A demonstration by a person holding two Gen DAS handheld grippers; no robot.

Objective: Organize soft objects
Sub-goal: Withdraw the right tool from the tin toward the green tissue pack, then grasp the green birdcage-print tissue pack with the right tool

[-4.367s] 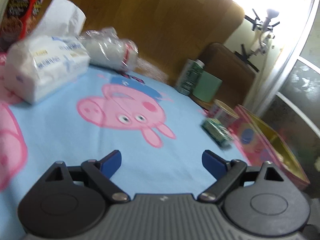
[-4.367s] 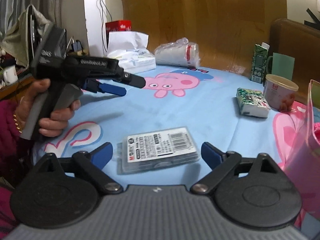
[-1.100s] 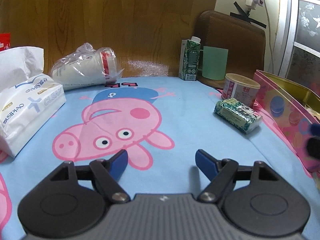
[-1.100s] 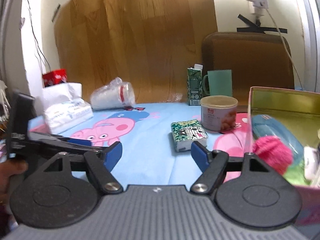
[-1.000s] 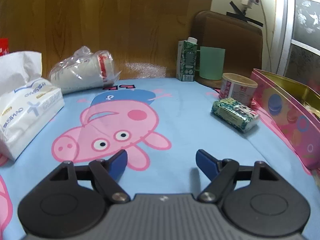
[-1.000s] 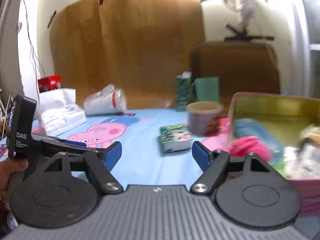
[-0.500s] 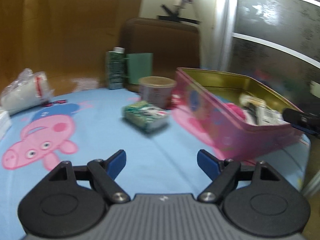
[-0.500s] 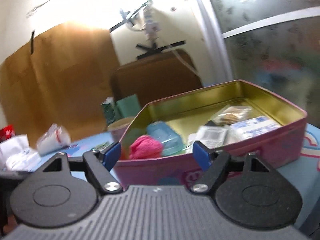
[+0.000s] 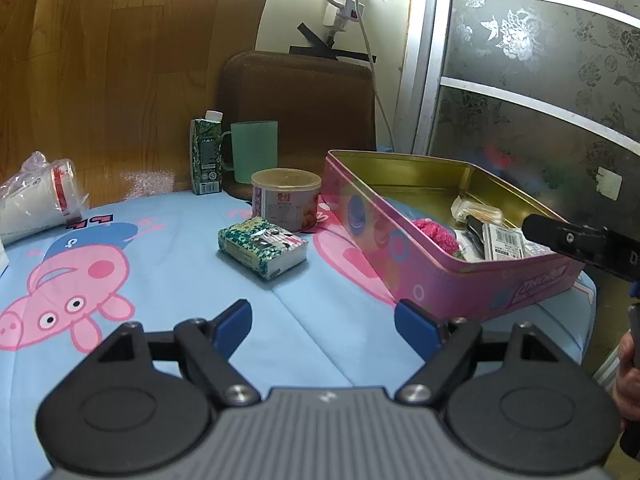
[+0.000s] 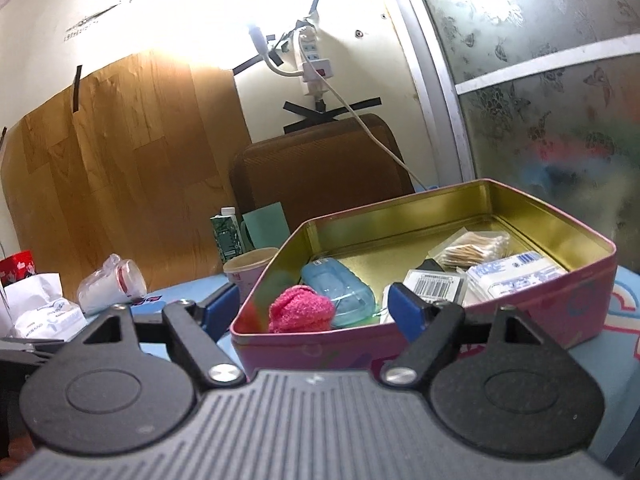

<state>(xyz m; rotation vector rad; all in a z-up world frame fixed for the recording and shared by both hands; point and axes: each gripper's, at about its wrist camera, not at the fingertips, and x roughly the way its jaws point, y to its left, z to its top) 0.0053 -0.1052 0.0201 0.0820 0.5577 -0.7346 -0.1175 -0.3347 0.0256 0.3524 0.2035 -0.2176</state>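
Both grippers have swung over from the pig picture toward the pink tin (image 9: 460, 280). In it lies a pink puff (image 10: 302, 312), likely light and squashy, best pinched across its middle. A green tissue pack (image 9: 262, 246) sits on the blue cloth near the tin, soft too, so hold its long sides. The left gripper (image 9: 322, 322) tips down, jaws wide and empty. The right gripper (image 10: 310, 306) sits nearly flat at the tin's wall, also wide and empty.

tissue pack (image 9: 264, 251) lay on the tablecloth (image 9: 180, 280), left of the tin (image 9: 452, 276). tub (image 9: 286, 198) sat behind the pack, carton (image 9: 206, 158) and mug (image 9: 256, 152) farther back.
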